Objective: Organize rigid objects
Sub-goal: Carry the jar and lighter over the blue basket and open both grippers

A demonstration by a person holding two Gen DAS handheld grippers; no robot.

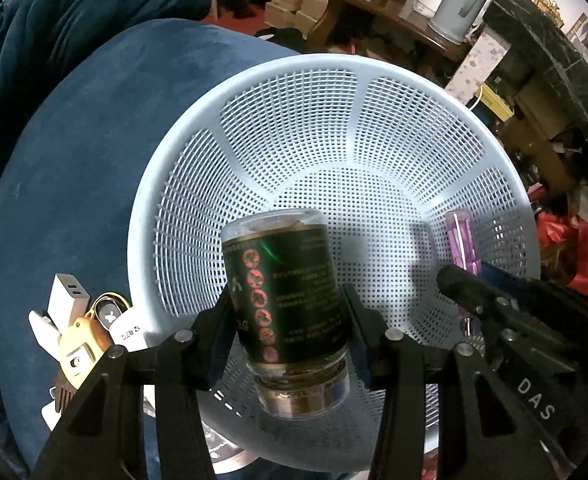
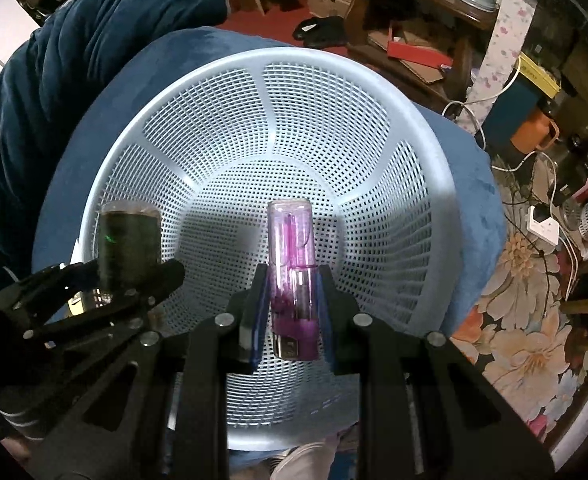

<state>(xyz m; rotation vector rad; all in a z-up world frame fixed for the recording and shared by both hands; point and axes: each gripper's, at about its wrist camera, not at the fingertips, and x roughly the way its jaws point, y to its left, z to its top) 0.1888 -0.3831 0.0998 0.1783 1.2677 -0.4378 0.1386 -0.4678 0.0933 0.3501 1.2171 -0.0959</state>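
a round blue velvet cushion seat (image 1: 74, 168) carries everything here. a pale blue plastic mesh basket (image 1: 333, 120) sits directly on it and covers most of its top, leaving a wide bare band of blue from about 7 to 12 o'clock in the left wrist view. at about 8 o'clock of the basket, just beside its rim, a small heap lies on the cushion: a white usb charger (image 1: 68, 298), a tan padlock (image 1: 82, 348), a dark key fob (image 1: 108, 314) and a small white box (image 1: 130, 334), all touching or overlapping. a brown comb (image 1: 64, 390) pokes out under the padlock.
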